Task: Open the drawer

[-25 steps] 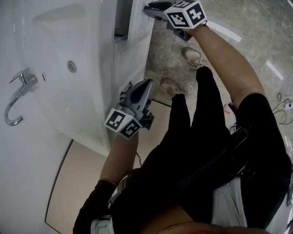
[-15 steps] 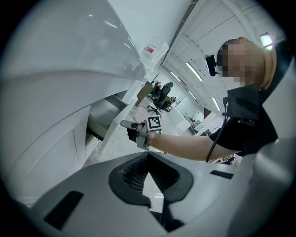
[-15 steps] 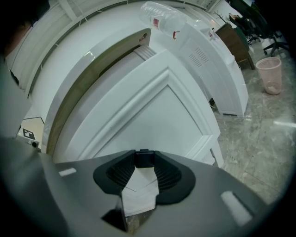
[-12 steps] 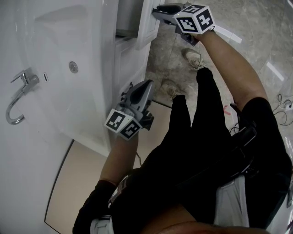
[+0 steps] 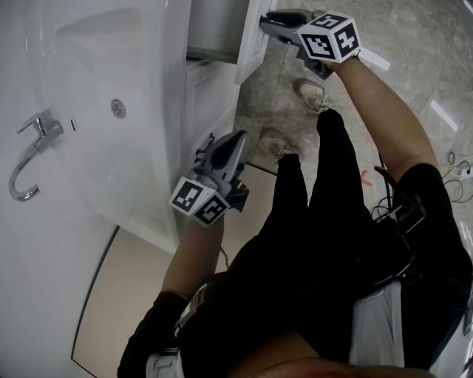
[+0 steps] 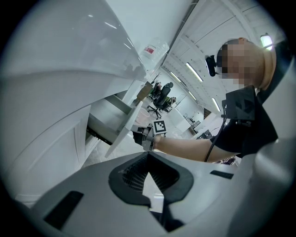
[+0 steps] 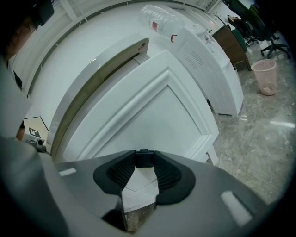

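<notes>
The white drawer front point(image 5: 250, 37) stands pulled out from the white vanity cabinet point(image 5: 203, 96), with the drawer's grey inside point(image 5: 213, 28) showing behind it. My right gripper point(image 5: 264, 18) is at the top of the head view, shut on the dark handle point(image 7: 144, 158) in the middle of the panelled drawer front point(image 7: 152, 111). My left gripper point(image 5: 238, 139) hangs lower, beside the cabinet front, touching nothing; its pads meet at the tips point(image 6: 148, 157) and nothing is between them. The left gripper view shows the drawer point(image 6: 113, 127) sticking out with the right gripper point(image 6: 138, 137) at it.
A white basin point(image 5: 89, 88) with a chrome tap point(image 5: 28, 159) fills the left. The person's shoes point(image 5: 310, 92) stand on the marble floor below the drawer. Cables point(image 5: 458, 170) lie at the right. A plastic bottle point(image 7: 159, 21) lies on the counter; a pink bin point(image 7: 265, 76) stands far off.
The right gripper has moved rightward, away from the cabinet, and the drawer front has come out with it. The left gripper has stayed put.
</notes>
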Motion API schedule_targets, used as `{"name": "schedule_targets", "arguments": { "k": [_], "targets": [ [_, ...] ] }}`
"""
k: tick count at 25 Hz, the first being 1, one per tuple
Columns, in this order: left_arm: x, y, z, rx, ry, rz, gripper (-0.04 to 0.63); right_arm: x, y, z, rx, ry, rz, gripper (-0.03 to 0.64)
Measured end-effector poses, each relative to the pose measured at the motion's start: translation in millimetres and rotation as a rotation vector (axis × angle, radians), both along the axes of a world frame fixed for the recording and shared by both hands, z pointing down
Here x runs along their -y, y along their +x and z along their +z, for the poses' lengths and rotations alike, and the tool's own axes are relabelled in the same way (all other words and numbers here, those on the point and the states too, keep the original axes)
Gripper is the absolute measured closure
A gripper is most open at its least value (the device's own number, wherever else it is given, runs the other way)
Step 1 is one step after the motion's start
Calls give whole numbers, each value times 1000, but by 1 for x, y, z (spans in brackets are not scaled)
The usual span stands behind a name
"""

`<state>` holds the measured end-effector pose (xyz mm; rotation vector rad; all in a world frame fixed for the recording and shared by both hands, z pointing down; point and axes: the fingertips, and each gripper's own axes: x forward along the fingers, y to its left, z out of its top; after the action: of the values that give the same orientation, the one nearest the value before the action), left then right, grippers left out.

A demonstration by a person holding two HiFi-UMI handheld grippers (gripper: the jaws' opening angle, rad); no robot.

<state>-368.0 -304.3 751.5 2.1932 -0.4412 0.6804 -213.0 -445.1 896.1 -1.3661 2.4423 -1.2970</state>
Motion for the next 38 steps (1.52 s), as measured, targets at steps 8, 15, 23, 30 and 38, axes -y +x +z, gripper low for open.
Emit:
{"name": "schedule_targets", "arguments": {
  "k": [8, 15, 23, 30, 38],
  "targets": [
    [-1, -1, -1, 0, 2, 4, 603, -22, 14, 1, 4, -10, 27, 489],
    [-12, 6, -5, -6, 6, 15, 603, -50, 32, -2, 0, -12, 45, 489],
    [-7, 3, -3, -3, 4, 12, 603, -62, 40, 1, -3, -21, 44, 489],
    [-7, 5, -1, -5, 1, 10, 603, -67, 44, 2, -9, -23, 37, 489],
    [-9, 3, -1, -4, 3, 6, 603, -69, 46, 2, 4, -12, 44, 489]
  ]
}}
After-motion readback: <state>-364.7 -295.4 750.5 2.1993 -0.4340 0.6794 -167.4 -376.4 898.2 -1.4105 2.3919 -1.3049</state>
